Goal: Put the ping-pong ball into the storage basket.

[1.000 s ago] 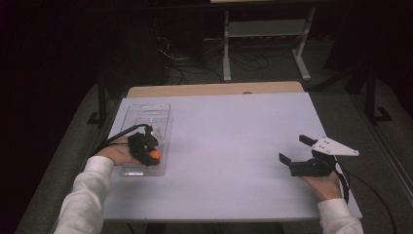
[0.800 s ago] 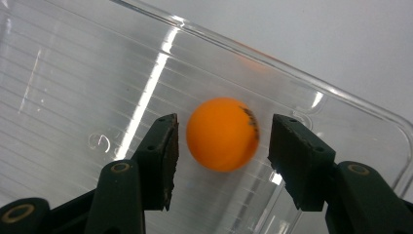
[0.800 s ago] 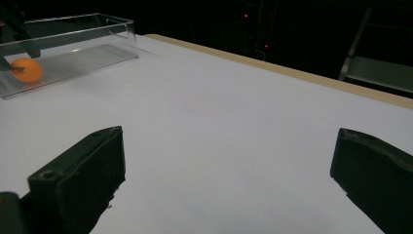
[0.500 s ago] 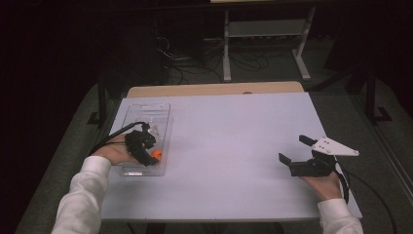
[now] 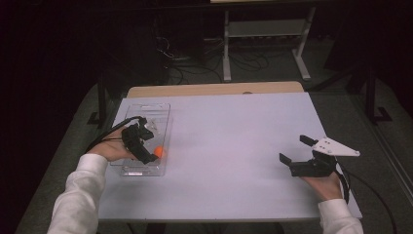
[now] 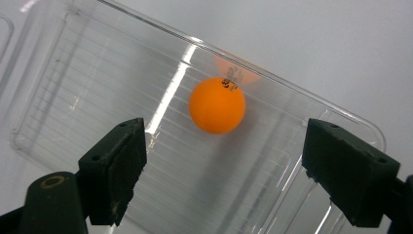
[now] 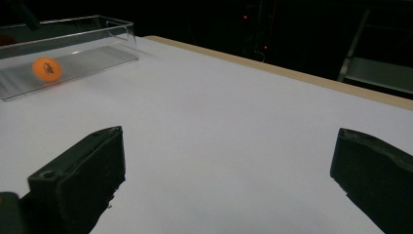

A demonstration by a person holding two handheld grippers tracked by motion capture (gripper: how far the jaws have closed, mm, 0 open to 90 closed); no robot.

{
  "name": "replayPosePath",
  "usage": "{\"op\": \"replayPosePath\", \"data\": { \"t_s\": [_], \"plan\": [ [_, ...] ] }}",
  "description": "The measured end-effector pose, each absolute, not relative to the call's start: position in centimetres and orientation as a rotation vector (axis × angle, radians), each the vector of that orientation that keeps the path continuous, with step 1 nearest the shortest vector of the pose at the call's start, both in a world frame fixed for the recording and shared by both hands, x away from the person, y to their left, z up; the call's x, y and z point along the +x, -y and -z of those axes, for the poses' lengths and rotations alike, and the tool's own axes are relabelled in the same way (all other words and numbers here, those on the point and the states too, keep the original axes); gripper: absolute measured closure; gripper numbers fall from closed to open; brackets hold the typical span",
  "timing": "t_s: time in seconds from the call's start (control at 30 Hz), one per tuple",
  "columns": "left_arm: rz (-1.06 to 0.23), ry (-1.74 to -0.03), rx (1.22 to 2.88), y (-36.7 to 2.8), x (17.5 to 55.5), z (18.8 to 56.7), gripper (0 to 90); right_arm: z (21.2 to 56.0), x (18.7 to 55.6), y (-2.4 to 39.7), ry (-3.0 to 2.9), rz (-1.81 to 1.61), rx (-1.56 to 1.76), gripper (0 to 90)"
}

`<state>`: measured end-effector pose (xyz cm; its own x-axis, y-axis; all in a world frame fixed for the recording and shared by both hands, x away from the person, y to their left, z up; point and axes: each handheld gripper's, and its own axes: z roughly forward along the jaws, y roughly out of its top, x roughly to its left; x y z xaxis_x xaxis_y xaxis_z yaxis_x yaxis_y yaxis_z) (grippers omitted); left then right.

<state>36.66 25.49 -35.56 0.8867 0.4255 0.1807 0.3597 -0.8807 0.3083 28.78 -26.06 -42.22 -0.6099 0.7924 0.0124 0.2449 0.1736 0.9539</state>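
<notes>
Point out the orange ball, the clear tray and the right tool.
orange ball (image 6: 217,105), left gripper view, middle of its orange face.
clear tray (image 6: 73,97), left gripper view, bare ribbed floor.
right tool (image 5: 295,151), high view, midway between the tips of its open jaws.

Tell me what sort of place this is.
Probably a lab or workshop set up for recording: a white table in a dark room, loose cables on the floor behind it, and a metal-framed stand beyond.
</notes>
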Motion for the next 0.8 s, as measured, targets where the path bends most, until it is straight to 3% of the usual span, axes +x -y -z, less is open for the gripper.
{"op": "replayPosePath", "data": {
  "t_s": [0.8],
  "plan": [
    [-0.4, -0.625, 2.649, -26.5, 35.3, 32.1, 0.0, 42.1, 28.5, 26.1, -1.947, -1.458, 0.976, 0.0]
  ]
}}
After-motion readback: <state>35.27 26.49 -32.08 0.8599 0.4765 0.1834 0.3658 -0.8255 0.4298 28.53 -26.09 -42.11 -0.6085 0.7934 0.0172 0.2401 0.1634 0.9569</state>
